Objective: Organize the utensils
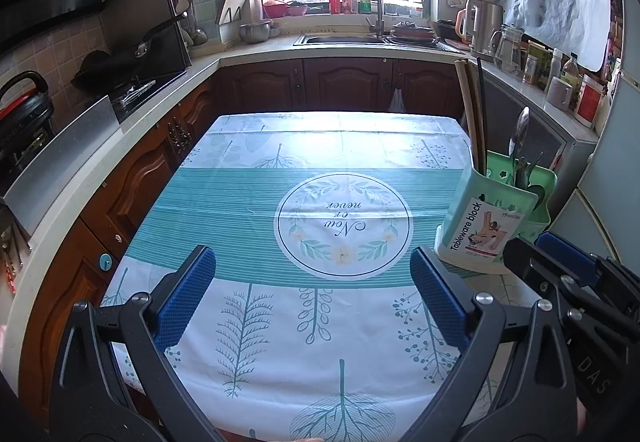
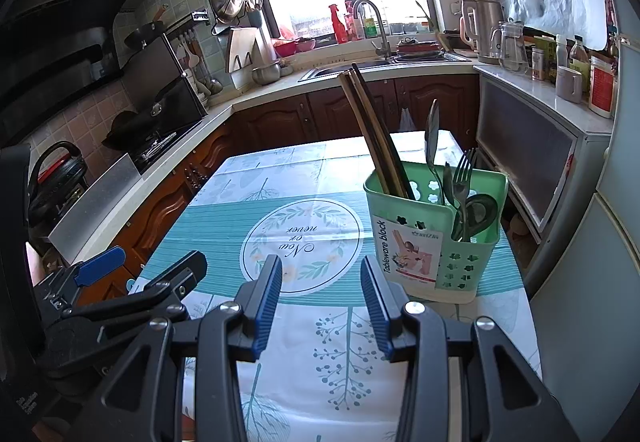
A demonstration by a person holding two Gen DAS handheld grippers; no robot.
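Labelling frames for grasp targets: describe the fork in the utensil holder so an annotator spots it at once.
On the table with the teal tablecloth, find the green utensil holder near the right edge. The fork stands in its right-hand compartment, tines up, beside the spoons. It is the only piece with prongs; the chopsticks lean in the left compartment.

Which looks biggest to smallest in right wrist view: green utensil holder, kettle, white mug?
1. Green utensil holder, nearest the camera, so the lead is partly perspective.
2. Kettle.
3. White mug.
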